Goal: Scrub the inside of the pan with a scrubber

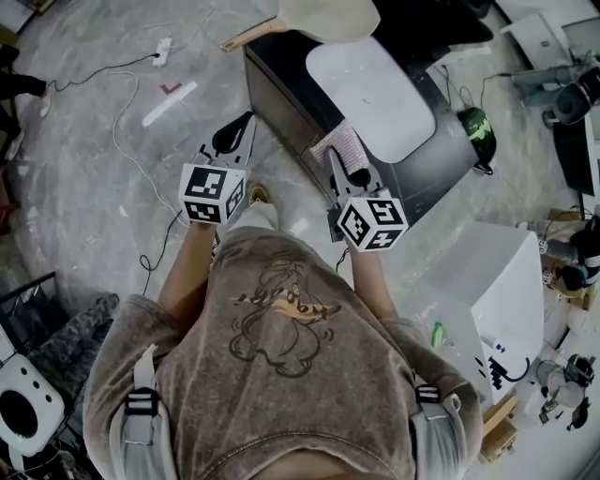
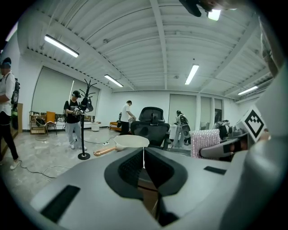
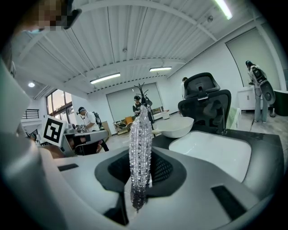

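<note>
Cream pan (image 1: 330,17): far end of dark counter (image 1: 427,178), beyond white sink (image 1: 375,89); wooden handle points left. Right gripper (image 3: 140,168): jaws clamped on silvery scrubber (image 3: 140,148), pan bowl straight ahead. Left gripper (image 2: 144,168): jaws closed, empty, nearer handle.

The pan (image 1: 328,17) is sitting on the table's (image 1: 281,89) far edge, just behind the sink (image 1: 370,89). The right tool (image 1: 345,167) is hovering at the table's near edge, the scrubber (image 1: 337,143) standing between its jaws. The left tool (image 1: 242,127) is hovering left of it, over the floor (image 1: 94,178).
</note>
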A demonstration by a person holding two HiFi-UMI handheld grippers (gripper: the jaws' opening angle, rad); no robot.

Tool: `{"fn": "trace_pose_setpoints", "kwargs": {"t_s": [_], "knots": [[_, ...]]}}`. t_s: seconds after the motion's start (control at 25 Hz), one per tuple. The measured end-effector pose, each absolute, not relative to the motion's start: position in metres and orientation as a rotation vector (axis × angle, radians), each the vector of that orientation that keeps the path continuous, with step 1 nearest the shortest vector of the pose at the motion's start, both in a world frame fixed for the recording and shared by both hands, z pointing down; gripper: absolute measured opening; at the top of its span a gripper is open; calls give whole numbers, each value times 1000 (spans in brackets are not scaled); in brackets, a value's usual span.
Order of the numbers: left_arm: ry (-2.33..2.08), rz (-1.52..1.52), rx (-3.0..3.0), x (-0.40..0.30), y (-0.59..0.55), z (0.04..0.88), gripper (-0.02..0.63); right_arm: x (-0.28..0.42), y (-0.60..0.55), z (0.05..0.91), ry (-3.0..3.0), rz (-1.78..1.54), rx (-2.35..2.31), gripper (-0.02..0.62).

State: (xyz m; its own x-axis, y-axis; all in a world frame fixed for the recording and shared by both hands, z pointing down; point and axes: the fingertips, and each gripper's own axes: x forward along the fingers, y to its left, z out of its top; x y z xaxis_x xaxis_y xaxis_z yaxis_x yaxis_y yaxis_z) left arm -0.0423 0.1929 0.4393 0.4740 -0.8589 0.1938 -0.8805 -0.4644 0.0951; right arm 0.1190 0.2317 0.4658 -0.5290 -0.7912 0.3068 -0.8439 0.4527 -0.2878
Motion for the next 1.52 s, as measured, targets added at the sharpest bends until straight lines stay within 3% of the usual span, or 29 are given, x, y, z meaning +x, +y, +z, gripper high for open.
{"fn": "trace_pose_setpoints", "kwargs": {"t_s": [0.6,1.52], "knots": [[-1441,186,2578,-65,69,428,18,101,120,452,-2520,624,1568,80],[-1465,293,2586,-30,-106,429,20,159,-62,446,-2570,660,1620,80]]}}
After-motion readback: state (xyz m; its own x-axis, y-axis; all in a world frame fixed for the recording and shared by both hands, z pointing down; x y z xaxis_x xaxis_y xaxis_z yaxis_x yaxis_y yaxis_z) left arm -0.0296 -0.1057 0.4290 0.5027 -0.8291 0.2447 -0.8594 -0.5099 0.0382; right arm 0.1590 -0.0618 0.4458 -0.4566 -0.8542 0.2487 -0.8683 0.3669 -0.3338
